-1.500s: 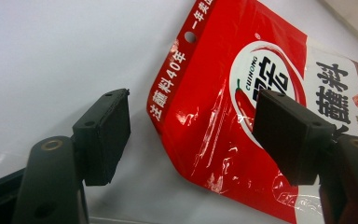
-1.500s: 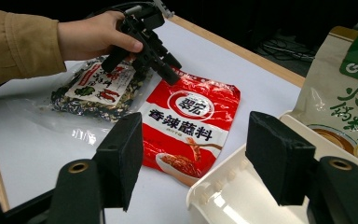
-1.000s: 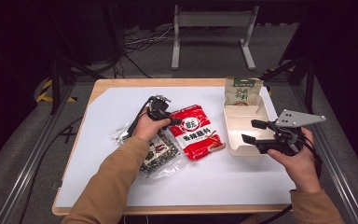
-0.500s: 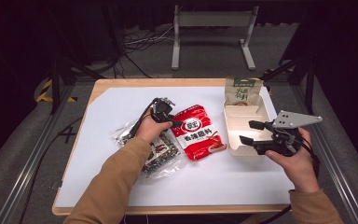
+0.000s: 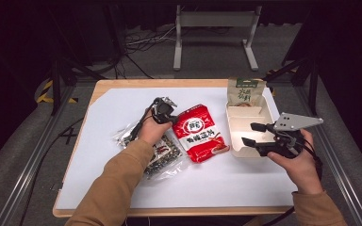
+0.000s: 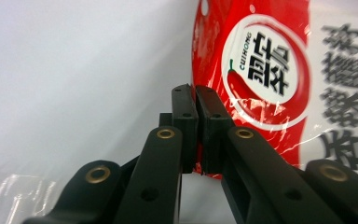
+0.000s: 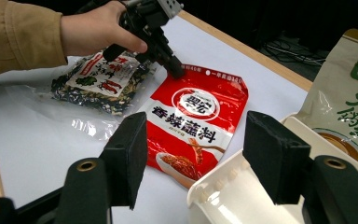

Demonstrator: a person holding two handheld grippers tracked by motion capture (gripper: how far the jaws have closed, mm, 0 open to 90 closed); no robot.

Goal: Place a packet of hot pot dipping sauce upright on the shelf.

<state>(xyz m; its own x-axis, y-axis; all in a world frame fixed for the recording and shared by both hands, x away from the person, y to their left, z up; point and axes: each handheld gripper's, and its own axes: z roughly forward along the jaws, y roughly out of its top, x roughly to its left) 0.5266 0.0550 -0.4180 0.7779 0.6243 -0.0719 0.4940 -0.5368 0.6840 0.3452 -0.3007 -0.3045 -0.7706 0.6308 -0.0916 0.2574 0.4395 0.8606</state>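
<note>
Left gripper view: fingers (image 6: 203,112) pinch red pouch (image 6: 279,79) corner

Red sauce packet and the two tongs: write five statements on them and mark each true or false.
1. The left tongs are closed on a top corner of the red sauce packet. True; their jaws have just been closing, and the packet's edge sits between the pads.
2. The right tongs grip the packet. False: they stand open at the white tray, apart from the packet.
3. The packet lies inside the tray. False: it lies on the white table sheet, beside the tray.
4. A green and tan pouch stands at the tray's far end. True.
5. A clear bag of dried mix lies under the left forearm. True.
</note>
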